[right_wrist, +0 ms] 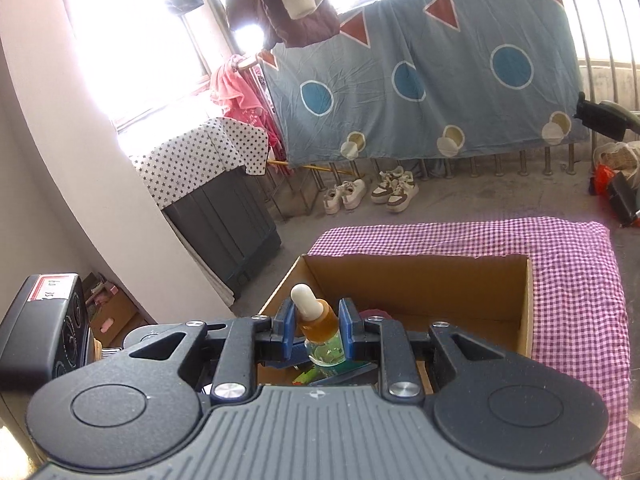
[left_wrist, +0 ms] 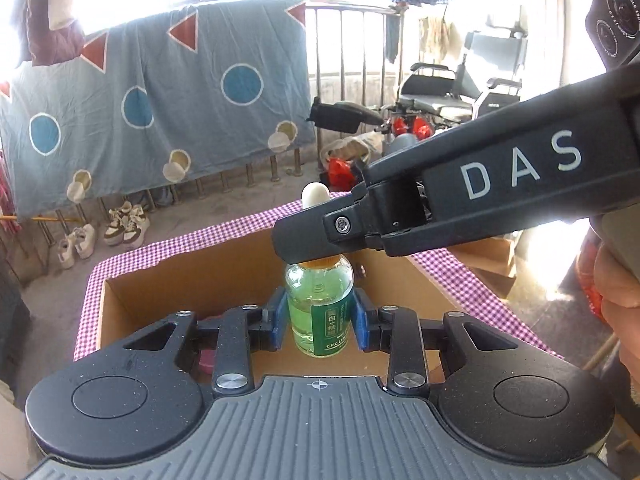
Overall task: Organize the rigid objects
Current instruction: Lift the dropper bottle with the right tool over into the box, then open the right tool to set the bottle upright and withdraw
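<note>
A clear dropper bottle of pale green liquid with a green label, amber collar and white rubber bulb stands upright over an open cardboard box. My left gripper is shut on the bottle's body with its blue pads. My right gripper is shut on the bottle's amber collar just under the white bulb; in the left wrist view its black finger crosses in front of the bottle's top.
The cardboard box sits on a table with a pink checked cloth. A pink object and other items lie inside the box. A blue sheet hangs on a railing behind, with shoes on the floor.
</note>
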The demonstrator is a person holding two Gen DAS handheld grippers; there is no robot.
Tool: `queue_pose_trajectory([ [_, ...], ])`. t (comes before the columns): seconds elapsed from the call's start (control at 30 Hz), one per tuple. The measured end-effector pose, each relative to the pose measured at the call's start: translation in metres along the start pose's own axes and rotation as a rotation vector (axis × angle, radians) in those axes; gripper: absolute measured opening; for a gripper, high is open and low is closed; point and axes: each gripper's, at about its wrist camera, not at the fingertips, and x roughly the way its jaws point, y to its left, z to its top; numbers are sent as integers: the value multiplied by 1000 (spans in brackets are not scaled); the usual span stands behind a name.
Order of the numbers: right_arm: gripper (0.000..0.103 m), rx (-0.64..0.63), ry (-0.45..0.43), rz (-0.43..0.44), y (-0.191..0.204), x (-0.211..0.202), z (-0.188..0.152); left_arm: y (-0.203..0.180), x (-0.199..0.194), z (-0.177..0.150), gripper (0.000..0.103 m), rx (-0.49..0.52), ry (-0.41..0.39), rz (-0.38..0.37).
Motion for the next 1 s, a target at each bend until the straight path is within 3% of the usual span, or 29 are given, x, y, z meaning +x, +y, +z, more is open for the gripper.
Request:
queue_pose_trajectory([
  [0.2, 25, 86, 122, 12, -51, 64, 24, 23, 49, 7, 31, -133, 149, -16],
  [0.53, 25, 169, 220, 17, -103, 138, 33, 43, 106, 11, 32, -210, 293, 38],
  [1.0, 27, 117, 292, -42, -109, 181, 19, 58, 134, 12, 36, -245, 353, 72],
])
